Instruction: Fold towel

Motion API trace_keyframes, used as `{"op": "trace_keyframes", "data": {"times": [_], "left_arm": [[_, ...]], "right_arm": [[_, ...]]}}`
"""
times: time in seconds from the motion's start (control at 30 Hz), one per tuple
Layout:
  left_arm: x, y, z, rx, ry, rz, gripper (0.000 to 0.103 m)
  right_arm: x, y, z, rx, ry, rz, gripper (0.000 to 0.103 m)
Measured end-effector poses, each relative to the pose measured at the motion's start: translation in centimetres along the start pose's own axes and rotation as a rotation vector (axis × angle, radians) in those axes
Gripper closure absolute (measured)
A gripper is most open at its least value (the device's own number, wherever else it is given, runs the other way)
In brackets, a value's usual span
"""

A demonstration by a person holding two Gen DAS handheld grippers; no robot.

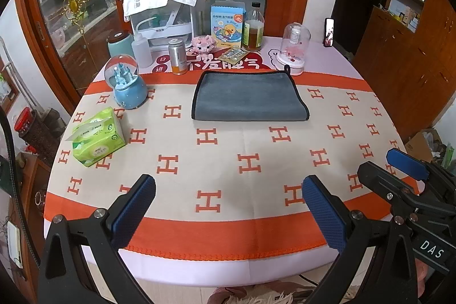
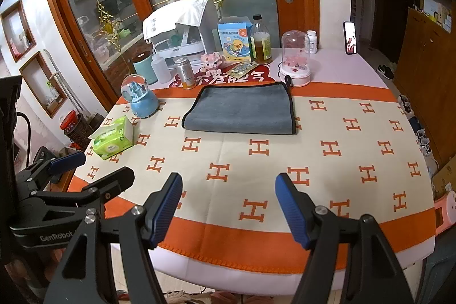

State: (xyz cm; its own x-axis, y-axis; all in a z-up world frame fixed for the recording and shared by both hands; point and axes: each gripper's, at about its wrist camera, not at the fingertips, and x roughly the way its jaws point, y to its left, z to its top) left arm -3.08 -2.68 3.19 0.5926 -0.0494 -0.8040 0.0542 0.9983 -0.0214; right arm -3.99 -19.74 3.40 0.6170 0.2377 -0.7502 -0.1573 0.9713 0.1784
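**Both grippers hovering open, towel lying across the desk**

The left gripper (image 1: 228,207) is hanging over the near edge of the desk (image 1: 256,170) with its jaws spread wide and holding nothing; the right gripper (image 2: 229,207) is sitting just beside it, equally wide and empty. Well ahead of both, the grey towel (image 1: 249,96) is lying flat toward the far side of the patterned cloth, between a blue snow globe (image 1: 128,84) and a pink glass dome (image 1: 293,47). Its long axis is running left to right, with a small hanging loop (image 1: 287,69) poking from the far right corner. It is looking soft, plush and light, probably limp once lifted, and it appears already doubled, with a rounded fold along the near edge. The black-bound side corners are likely offering the firmest hold, one per gripper
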Motion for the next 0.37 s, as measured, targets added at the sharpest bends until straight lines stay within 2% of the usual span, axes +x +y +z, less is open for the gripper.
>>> {"op": "trace_keyframes", "data": {"times": [0.37], "left_arm": [[-0.05, 0.23, -0.04, 0.0, 0.004, -0.007, 0.001]], "right_arm": [[0.07, 0.01, -0.08, 0.003, 0.002, 0.0, 0.035]]}}
